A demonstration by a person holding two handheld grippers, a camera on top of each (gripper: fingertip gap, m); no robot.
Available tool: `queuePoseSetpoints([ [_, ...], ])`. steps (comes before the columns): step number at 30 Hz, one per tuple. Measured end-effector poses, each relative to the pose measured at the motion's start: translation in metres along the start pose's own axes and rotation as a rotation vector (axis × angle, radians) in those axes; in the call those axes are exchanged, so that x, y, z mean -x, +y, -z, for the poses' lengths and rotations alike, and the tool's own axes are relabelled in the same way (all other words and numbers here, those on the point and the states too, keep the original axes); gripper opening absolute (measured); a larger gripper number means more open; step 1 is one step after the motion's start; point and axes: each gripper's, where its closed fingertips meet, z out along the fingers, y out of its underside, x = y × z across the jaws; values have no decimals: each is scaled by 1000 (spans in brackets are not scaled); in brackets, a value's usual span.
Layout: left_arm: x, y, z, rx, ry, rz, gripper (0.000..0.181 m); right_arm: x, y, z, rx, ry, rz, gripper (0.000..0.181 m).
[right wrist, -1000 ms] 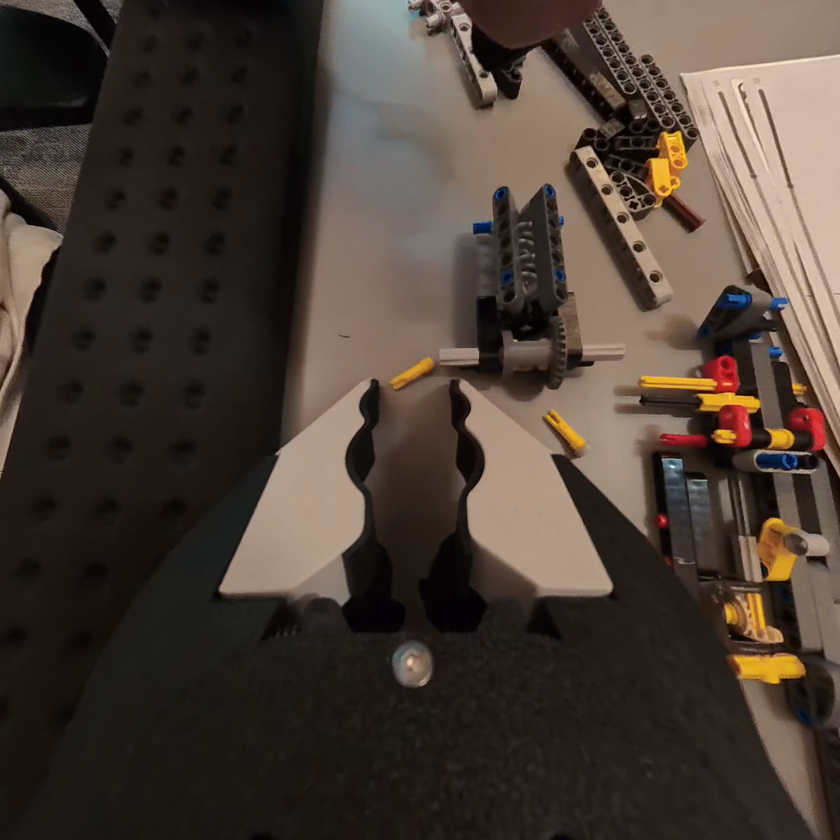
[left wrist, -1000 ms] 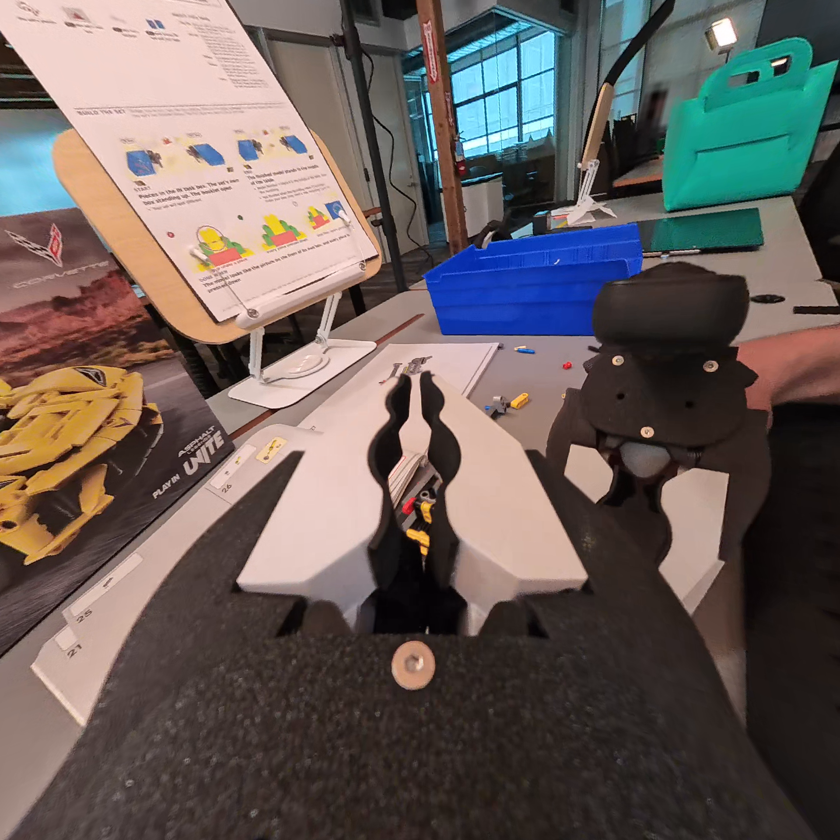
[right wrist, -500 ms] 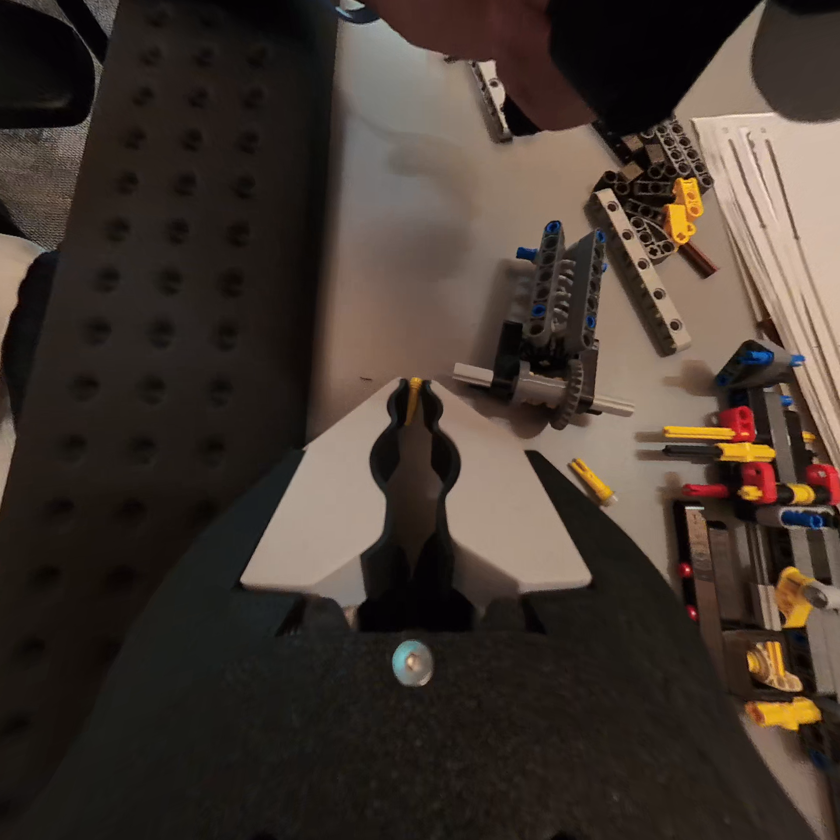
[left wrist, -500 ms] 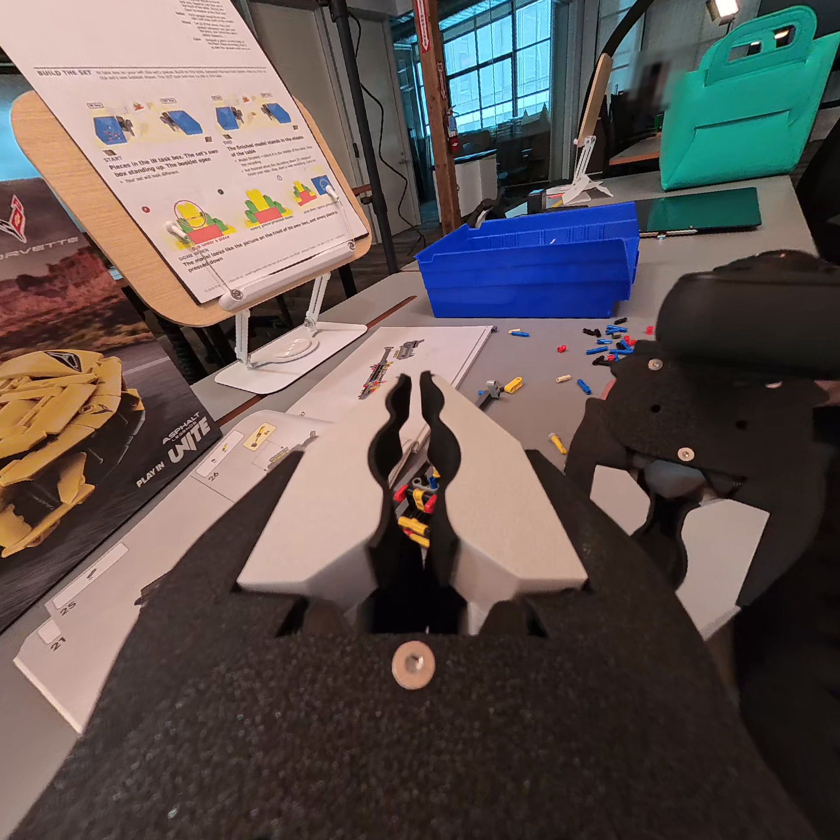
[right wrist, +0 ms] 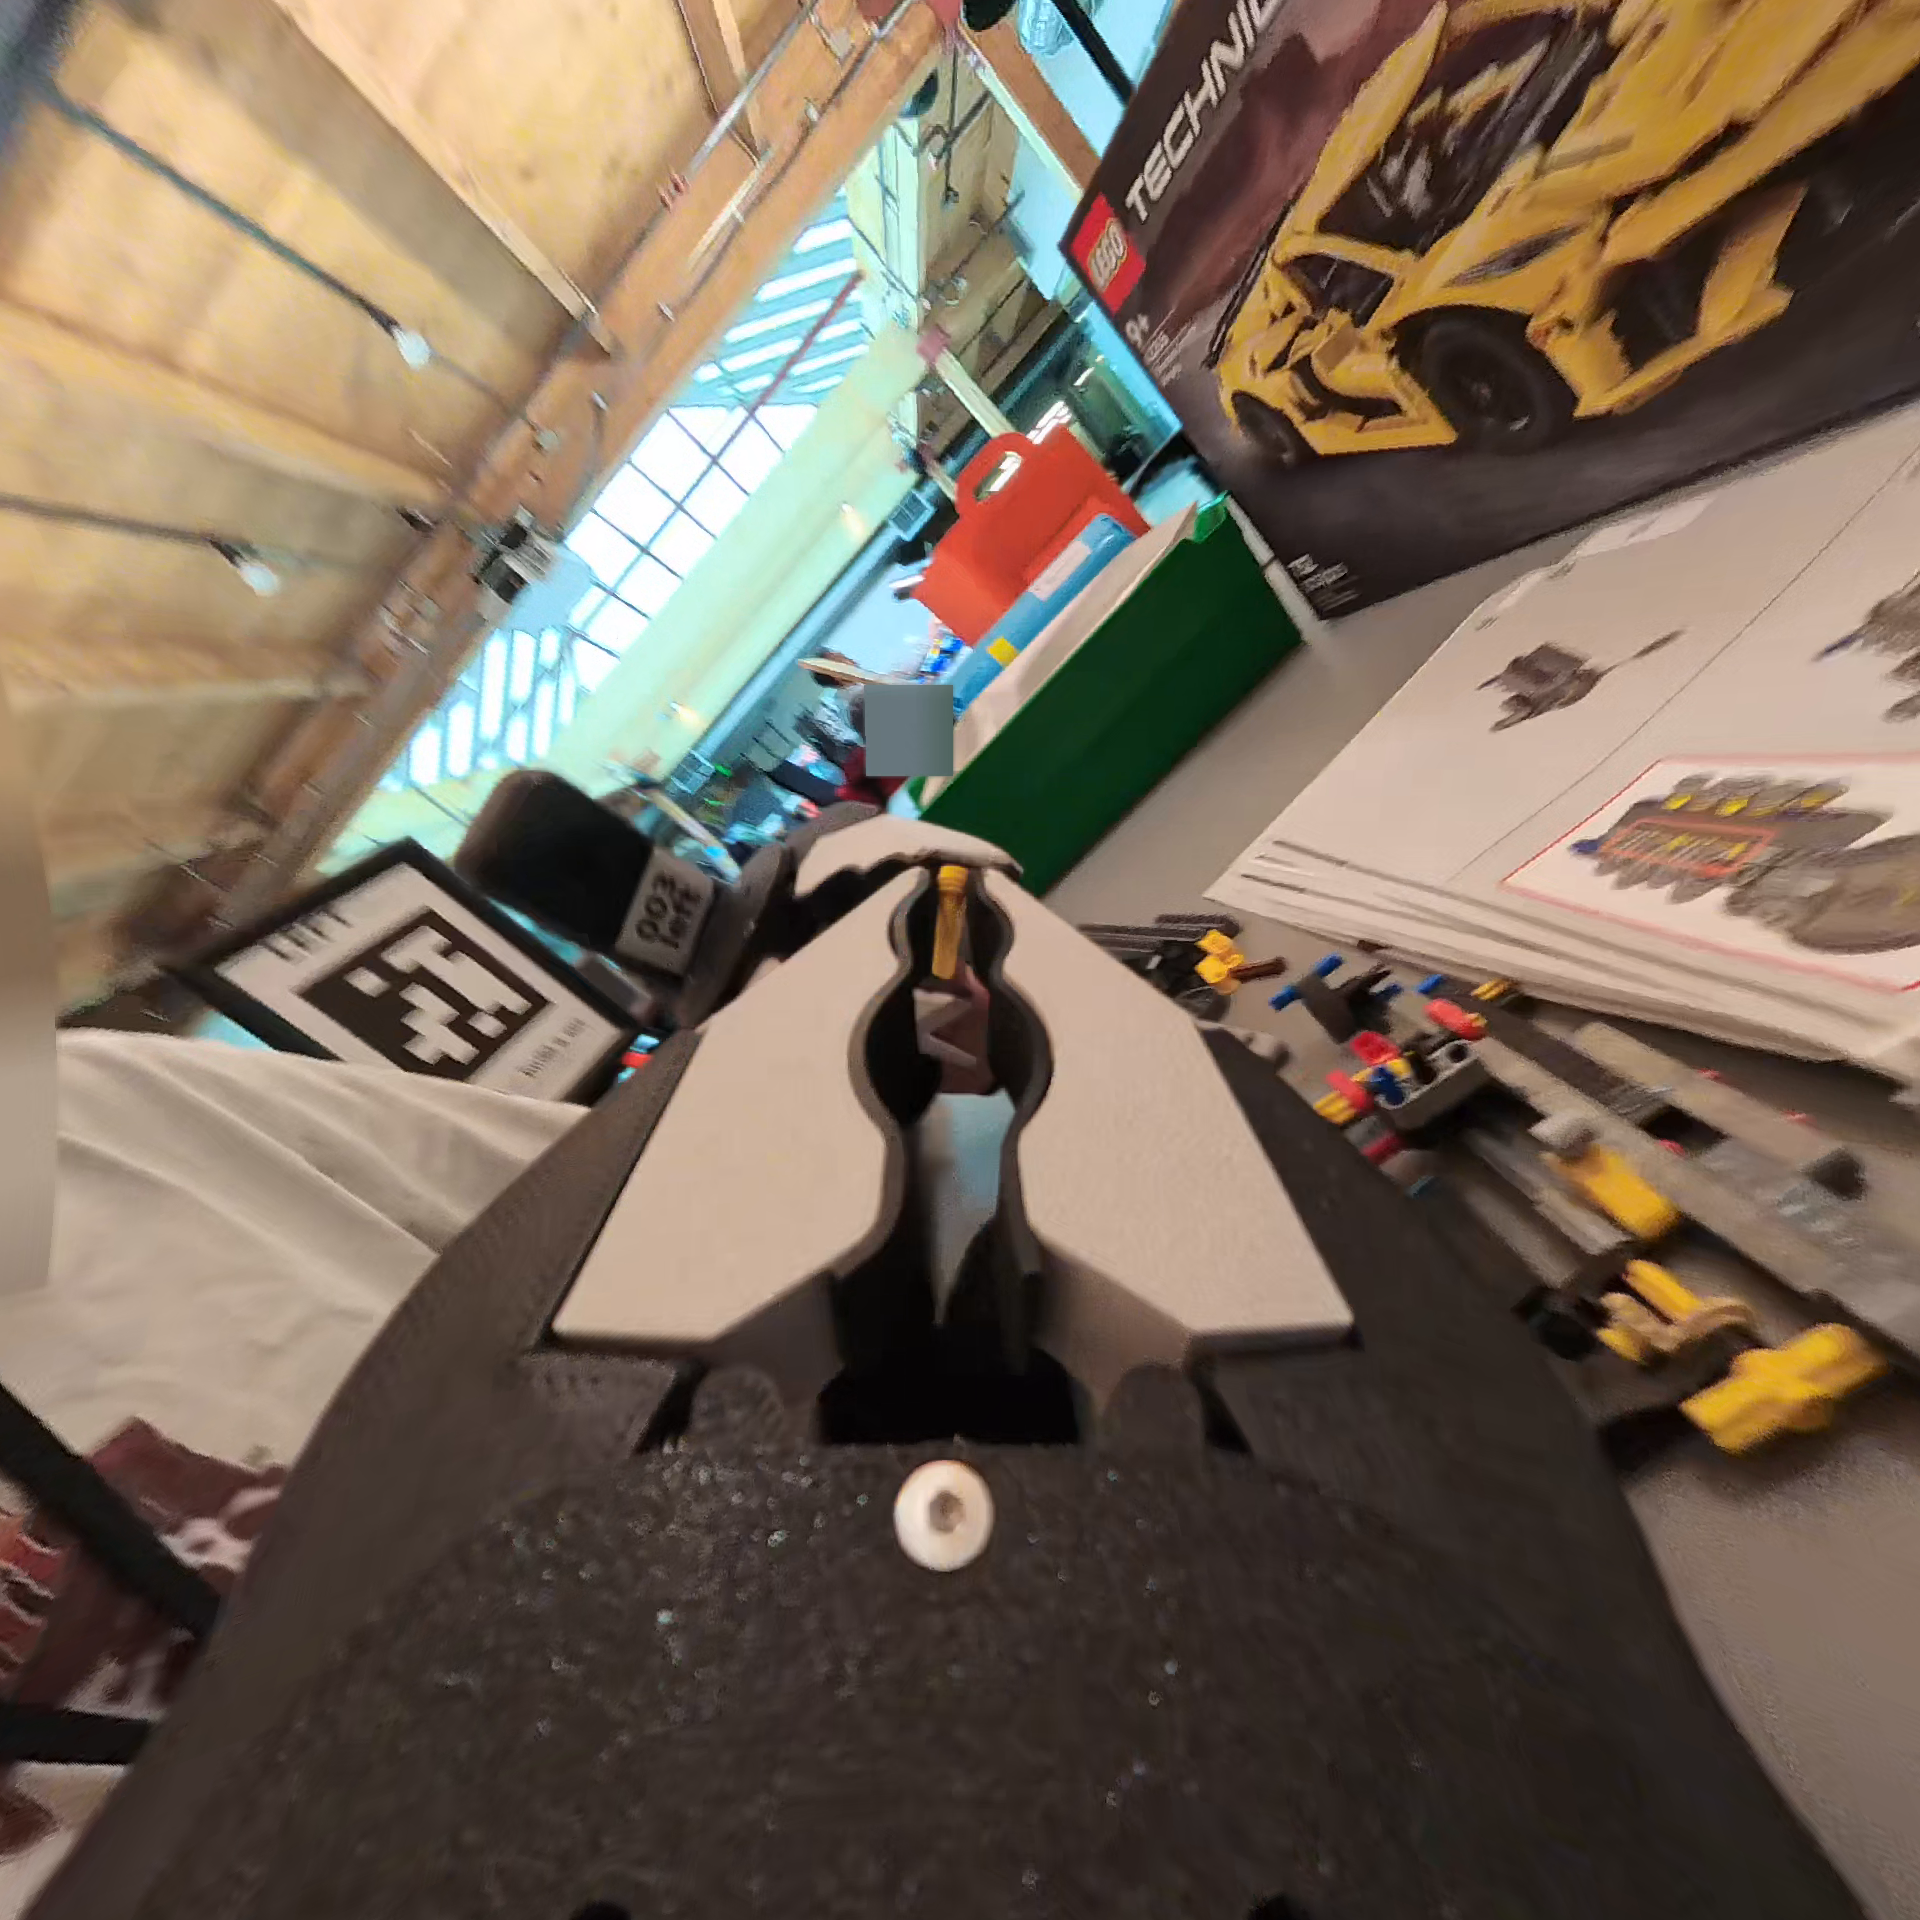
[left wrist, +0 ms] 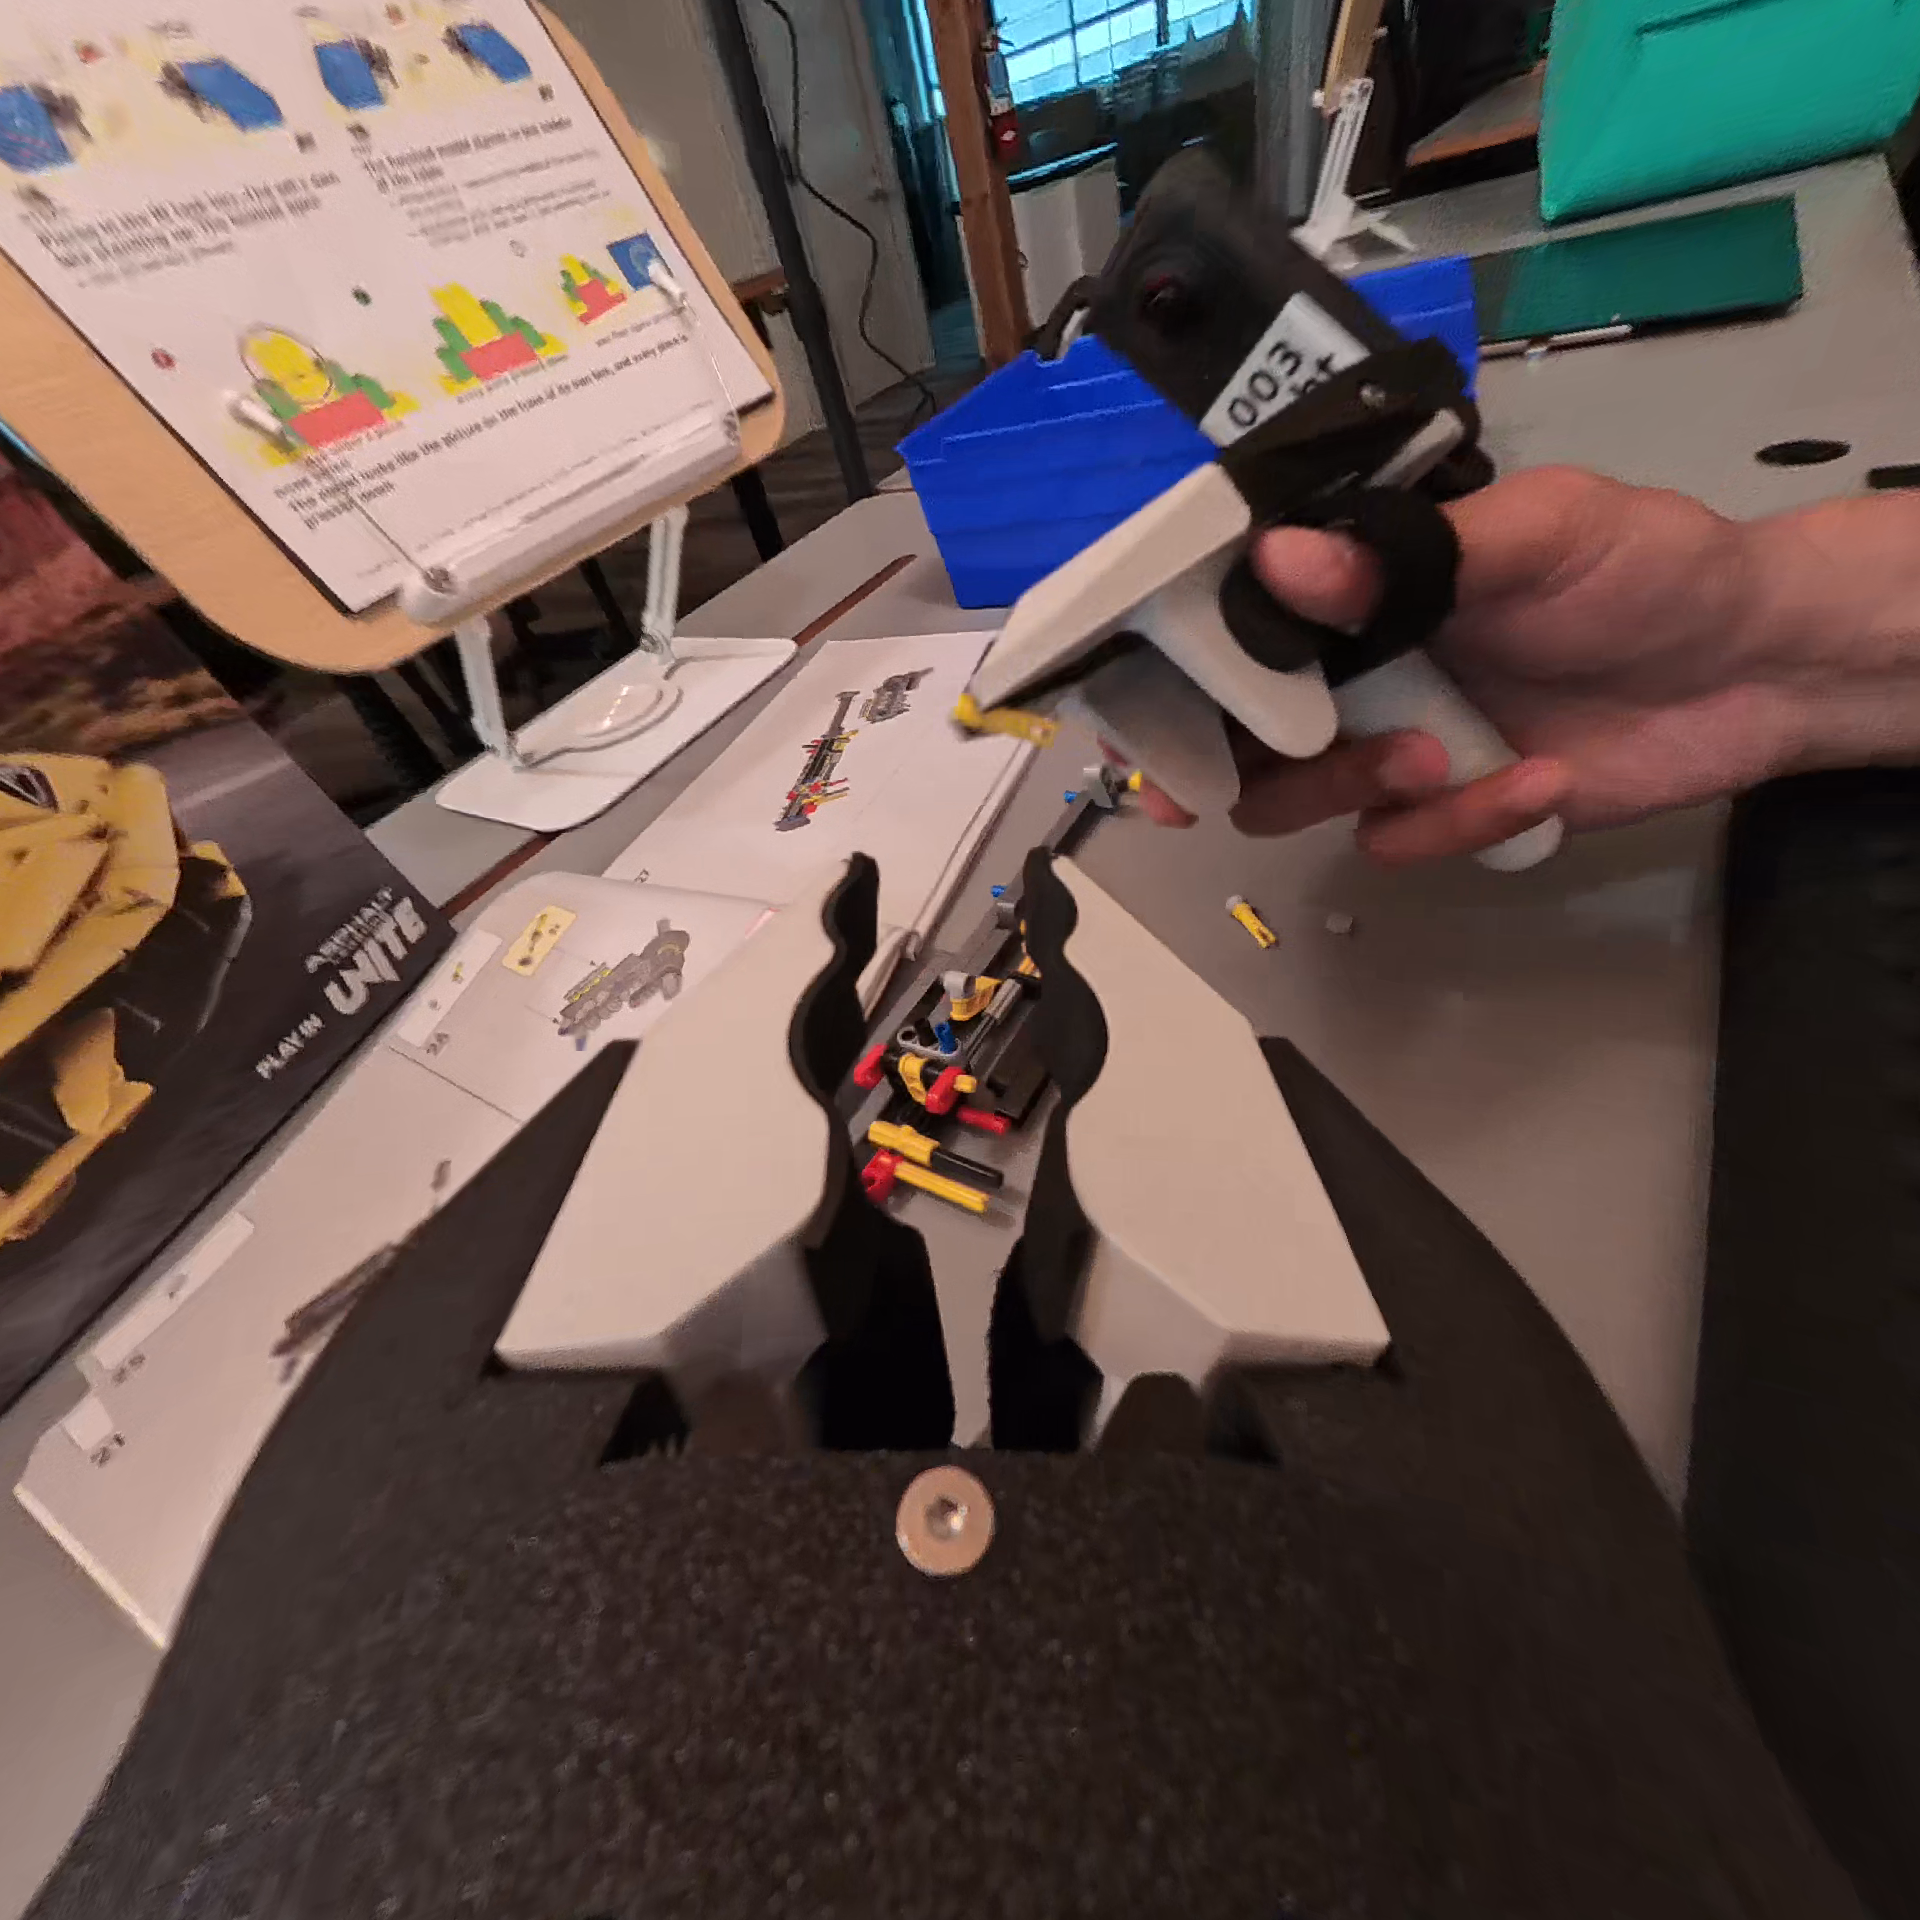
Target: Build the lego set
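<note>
- Left gripper [left wrist: 951, 883]: jaws part-open with nothing between them. It hovers above the tabletop [left wrist: 1455, 1018], pointing toward the far edge.
- Lego assembly [left wrist: 951, 1081]: a long black-and-grey build with yellow, red and blue pins lies flat on the tabletop. In the left wrist view it shows through the gap between the left jaws, below them and not touching them.
- Loose yellow pin [left wrist: 1250, 921]: lies on bare tabletop just right of the left jaws.
- Instruction booklet [left wrist: 883, 748]: open white pages with printed build diagrams lie flat beside the assembly, on its far-left side. The pages carry small numbered tabs and print.
- Right gripper [left wrist: 971, 707]: jaws closed on a small yellow pin [right wrist: 948, 920], gripped at the very tips. In the left wrist view the pin juts sideways from the tips, raised well above the booklet.
- Right hand [left wrist: 1538, 665]: wraps the white handle, fingers curled round the trigger loop. The gripper is tilted down to the left. A white label with dark characters sits on its black body.
- Set box [right wrist: 1558, 260]: stands upright at the left edge, showing a yellow car and printed brand marks.
- Instruction sheet [left wrist: 343, 260]: a printed page with coloured pictures rests on a tilted wooden stand [left wrist: 613, 582] near the far-left corner.
- Blue bin [left wrist: 1049, 488]: sits toward the far edge, behind the right gripper.
</note>
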Motion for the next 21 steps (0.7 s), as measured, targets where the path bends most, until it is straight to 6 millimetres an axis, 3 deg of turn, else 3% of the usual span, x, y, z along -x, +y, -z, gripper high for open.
queuePoseSetpoints([
  [4, -5, -4, -3, -21, -67, -122, 28, 3, 4, -11, -27, -89, -156, 4],
  [21, -5, -11, -2, -48, -136, -219, 18, 4, 11, -15, 3, -93, -141, 5],
])
